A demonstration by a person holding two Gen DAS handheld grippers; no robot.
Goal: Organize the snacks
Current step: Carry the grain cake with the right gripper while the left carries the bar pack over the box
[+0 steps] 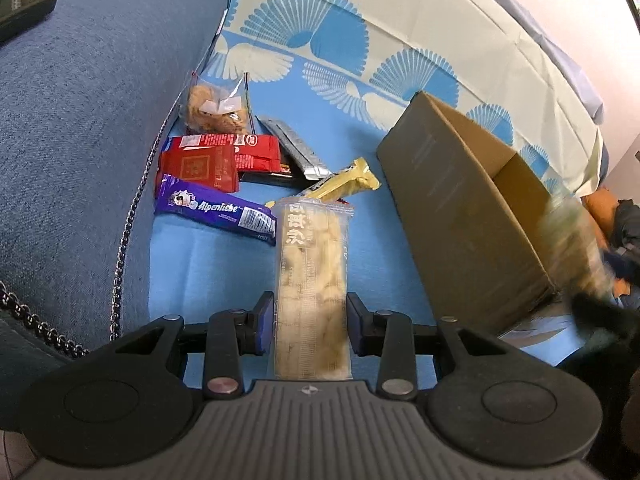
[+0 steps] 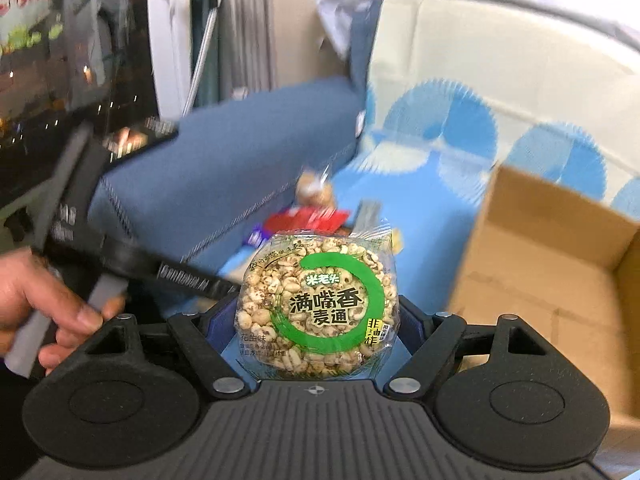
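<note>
The purple stick pack [image 1: 214,210] ahead and to the left of my left gripper [image 1: 310,322] reads "Alpenliebe" in white script, with a barcode at its near end. Beyond it lie two red foil packets [image 1: 218,160], their print too small to read, a silver wrapper [image 1: 296,148], a pale yellow bar [image 1: 346,184] and a clear bag of brown biscuits [image 1: 214,110].

My left gripper pinches a long clear sachet of pale puffed strips [image 1: 312,276]. Its far end carries white Chinese characters. The jaws stand narrow, pads against both long sides.

My right gripper [image 2: 318,320] pinches a round puffed-grain cake in clear wrap [image 2: 318,304]. A green ring on the wrap frames "满嘴香麦通". The jaws stand wide, one pad on each side of the cake.

The open brown cardboard box [image 2: 560,280] sits ahead and to the right of both grippers, on the blue patterned cloth [image 1: 352,72].
</note>
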